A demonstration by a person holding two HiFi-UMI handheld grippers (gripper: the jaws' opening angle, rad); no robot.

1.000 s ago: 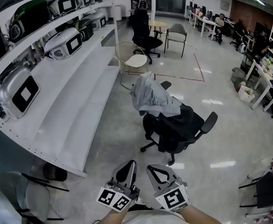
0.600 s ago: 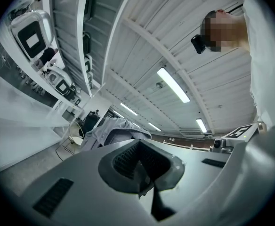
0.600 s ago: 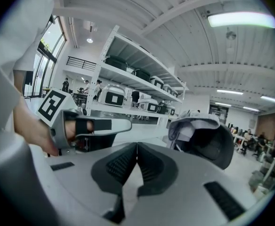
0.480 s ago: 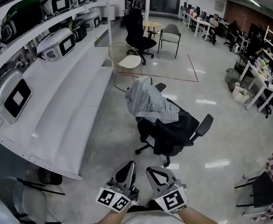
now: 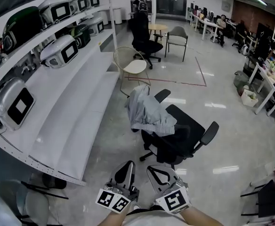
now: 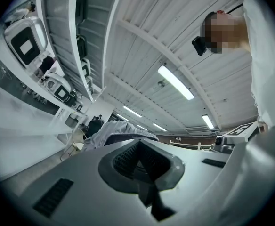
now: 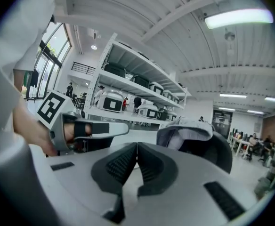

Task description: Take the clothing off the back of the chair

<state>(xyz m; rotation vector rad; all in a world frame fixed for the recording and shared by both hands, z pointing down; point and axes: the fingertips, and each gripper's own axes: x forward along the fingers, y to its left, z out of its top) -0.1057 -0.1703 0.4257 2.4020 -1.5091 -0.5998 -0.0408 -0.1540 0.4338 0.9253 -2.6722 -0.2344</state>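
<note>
Jaws together, empty: left gripper (image 5: 128, 165), right gripper (image 5: 153, 170). Light-grey soft cloth jacket (image 5: 148, 112) draped over black swivel office chair (image 5: 187, 136) back: likely light, floppy. Best pinched at bunched fold, top edge.

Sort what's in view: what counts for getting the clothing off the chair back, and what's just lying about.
For the job: grey clothing, black office chair, left gripper, right gripper (jaws shut, empty).
Lying about: white shelves, machines on them, wire chair, grey chair, round table.

White shelving (image 5: 81, 112) carries grey machines (image 5: 60, 51) beside a glossy floor (image 5: 241, 126).
</note>
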